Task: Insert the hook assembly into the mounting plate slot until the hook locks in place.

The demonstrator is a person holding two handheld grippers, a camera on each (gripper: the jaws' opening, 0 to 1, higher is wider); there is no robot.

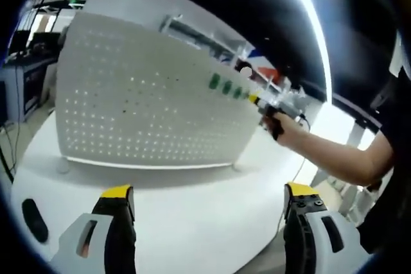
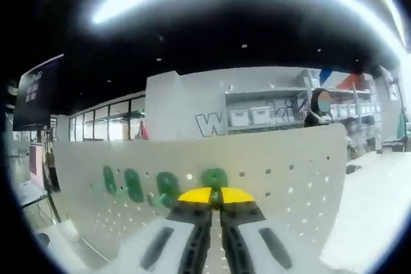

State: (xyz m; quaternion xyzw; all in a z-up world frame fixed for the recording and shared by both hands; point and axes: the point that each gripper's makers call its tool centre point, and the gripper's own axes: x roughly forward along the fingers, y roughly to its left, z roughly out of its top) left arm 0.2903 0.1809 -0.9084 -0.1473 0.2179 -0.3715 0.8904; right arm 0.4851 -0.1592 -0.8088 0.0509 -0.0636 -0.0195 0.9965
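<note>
A white pegboard mounting plate (image 1: 148, 107) stands upright on a round white table (image 1: 192, 222). A row of green hooks (image 1: 226, 86) sits near its upper right corner. My right gripper (image 1: 253, 99), held in a person's hand, reaches to the end of that row. In the right gripper view the plate (image 2: 289, 171) is close ahead, and my right gripper (image 2: 215, 195) is shut, its yellow tips pinching the rightmost green hook (image 2: 214, 176) against the plate. Other green hooks (image 2: 133, 184) hang to its left. My left gripper (image 1: 209, 190) is open above the table with nothing between its fingers.
A small black object (image 1: 33, 219) lies near the table's left edge. The person's forearm (image 1: 340, 155) crosses in from the right. Desks and equipment (image 1: 29, 75) stand behind the plate on the left; shelving with bins (image 2: 257, 115) lies beyond it.
</note>
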